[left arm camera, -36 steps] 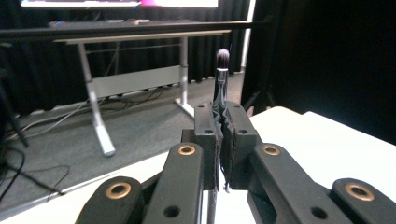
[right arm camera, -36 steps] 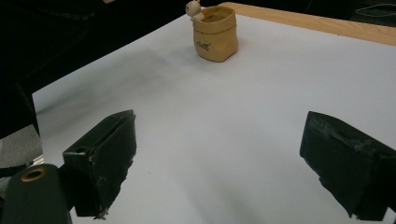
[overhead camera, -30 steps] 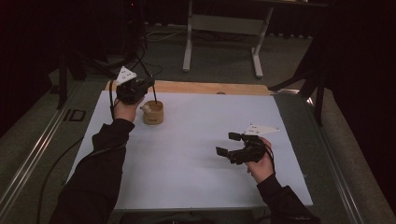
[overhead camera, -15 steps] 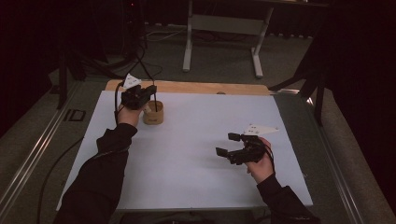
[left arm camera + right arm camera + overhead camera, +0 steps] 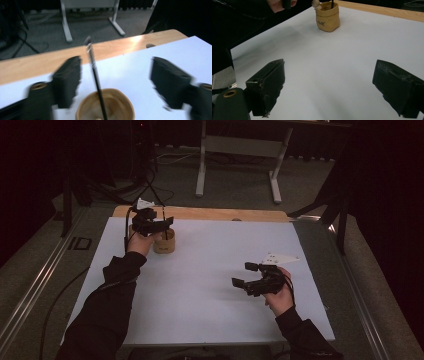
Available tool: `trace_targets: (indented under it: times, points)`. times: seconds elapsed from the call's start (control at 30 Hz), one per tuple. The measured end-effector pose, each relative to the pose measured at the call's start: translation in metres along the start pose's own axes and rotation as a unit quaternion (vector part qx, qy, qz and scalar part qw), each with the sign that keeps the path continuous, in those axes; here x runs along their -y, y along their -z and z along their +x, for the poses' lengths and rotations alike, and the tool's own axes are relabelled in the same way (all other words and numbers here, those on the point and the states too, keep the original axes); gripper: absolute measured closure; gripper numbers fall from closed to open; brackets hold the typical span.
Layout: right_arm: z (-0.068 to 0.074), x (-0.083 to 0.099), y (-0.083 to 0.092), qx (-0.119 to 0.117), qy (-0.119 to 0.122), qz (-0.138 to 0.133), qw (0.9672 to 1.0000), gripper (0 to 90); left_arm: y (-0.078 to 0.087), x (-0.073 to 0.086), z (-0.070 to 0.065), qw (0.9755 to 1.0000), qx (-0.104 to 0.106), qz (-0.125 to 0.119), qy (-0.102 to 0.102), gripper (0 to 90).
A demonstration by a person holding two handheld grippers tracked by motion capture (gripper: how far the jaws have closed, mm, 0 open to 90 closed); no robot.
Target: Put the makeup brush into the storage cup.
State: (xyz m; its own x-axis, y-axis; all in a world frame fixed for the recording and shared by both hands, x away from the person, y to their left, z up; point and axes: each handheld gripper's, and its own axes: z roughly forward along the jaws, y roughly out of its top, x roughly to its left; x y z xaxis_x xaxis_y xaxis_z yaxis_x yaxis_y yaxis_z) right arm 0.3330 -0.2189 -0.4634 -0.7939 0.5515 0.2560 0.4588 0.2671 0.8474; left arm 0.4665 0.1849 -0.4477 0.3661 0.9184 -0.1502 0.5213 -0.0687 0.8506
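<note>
Left gripper [image 5: 159, 226] hovers over the cup [image 5: 164, 241], jaws just released; right gripper [image 5: 248, 275] rests, jaws apart.

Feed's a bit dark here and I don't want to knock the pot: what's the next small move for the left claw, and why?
Probably lift the left claw straight up and away. Its jaws have just been opening and stand wide apart, clear of the thin black stick, which now leans inside the tan pot on the white sheet. A sideways pull could tip it.
</note>
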Motion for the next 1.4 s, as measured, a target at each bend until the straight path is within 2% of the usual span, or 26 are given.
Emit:
trace_targets:
  times: [0.13,0.17,0.2,0.23,0.27,0.3,0.33,0.37,0.43,0.47,0.5,0.57,0.67,0.7,0.73,0.8,0.87,0.93,1.07,1.23,1.4]
  points:
    - [0.0,-0.001,0.001,0.001,0.0,-0.002,1.0,10.8,0.007,-0.004,0.0,1.0,0.003,0.0,0.001,9.3]
    - [0.001,-0.001,0.001,0.002,0.0,-0.002,1.0,10.8,0.01,-0.004,0.0,1.0,-0.006,-0.005,0.002,7.0]
    - [0.001,-0.001,0.001,0.001,-0.001,-0.003,1.0,10.8,0.013,-0.005,0.001,0.9999,0.011,-0.01,0.005,5.2]
    - [0.001,-0.001,0.001,0.002,-0.001,-0.003,1.0,10.8,0.016,-0.006,0.003,0.9998,0.017,-0.01,0.004,2.1]
    - [0.001,-0.001,0.001,0.002,0.0,-0.003,1.0,10.8,0.019,-0.006,0.003,0.9998,0.013,-0.012,0.006,0.1]
    - [0.001,-0.001,0.001,0.002,-0.001,-0.003,1.0,10.8,0.022,-0.007,0.005,0.9994,0.031,-0.013,0.005,0.1]
    - [0.001,-0.002,0.001,0.002,-0.001,-0.004,1.0,10.8,0.025,-0.007,0.005,0.9996,0.023,-0.017,0.002,0.0]
    - [0.001,-0.002,0.001,0.003,0.001,-0.005,1.0,10.8,0.028,-0.007,0.005,0.9992,0.035,-0.018,0.002,0.1]
    - [0.0,-0.002,0.002,0.003,0.002,-0.006,1.0,10.8,0.032,-0.007,0.005,0.9994,0.028,-0.017,-0.006,0.1]
    - [0.0,-0.002,0.002,0.004,0.002,-0.005,1.0,10.8,0.034,-0.007,0.005,0.9993,0.036,-0.012,-0.005,0.1]
    - [0.0,-0.002,0.002,0.004,0.002,-0.005,1.0,10.8,0.036,-0.007,0.005,0.9995,0.026,-0.012,-0.008,0.0]
    - [0.0,-0.002,0.002,0.004,0.001,-0.006,1.0,10.8,0.04,-0.006,0.005,0.9992,0.038,-0.01,-0.01,0.1]
    - [0.0,-0.002,0.003,0.006,0.001,-0.006,1.0,10.8,0.044,-0.004,0.003,0.9989,0.045,-0.006,-0.012,0.1]
    - [0.0,-0.002,0.003,0.005,0.002,-0.006,1.0,10.8,0.049,-0.001,0.001,0.9985,0.05,-0.017,-0.016,0.1]
    - [0.0,-0.002,0.003,0.007,0.001,-0.006,1.0,10.8,0.051,-0.001,0.0,0.9981,0.057,-0.018,-0.015,0.1]
    - [0.0,-0.002,0.003,0.007,0.001,-0.006,1.0,10.8,0.056,0.001,-0.003,0.9981,0.052,-0.024,-0.023,0.1]
    - [0.0,-0.002,0.003,0.008,0.002,-0.006,0.9999,10.8,0.059,0.002,-0.003,0.9978,0.057,-0.024,-0.022,0.0]
    - [0.0,-0.003,0.004,0.007,0.003,-0.008,0.9999,10.8,0.068,0.005,-0.005,0.9971,0.067,-0.031,-0.02,0.1]
    - [0.0,-0.003,0.004,0.007,0.002,-0.008,0.9999,10.8,0.075,0.008,-0.007,0.9964,0.073,-0.032,-0.029,0.1]
    - [-0.001,-0.002,0.005,0.008,0.0,-0.007,0.9999,10.8,0.09,0.019,-0.014,0.994,0.092,-0.039,-0.044,0.1]
    - [-0.001,-0.002,0.005,0.008,0.0,-0.008,0.9999,10.8,0.102,0.033,-0.019,0.9903,0.123,-0.047,-0.046,0.1]
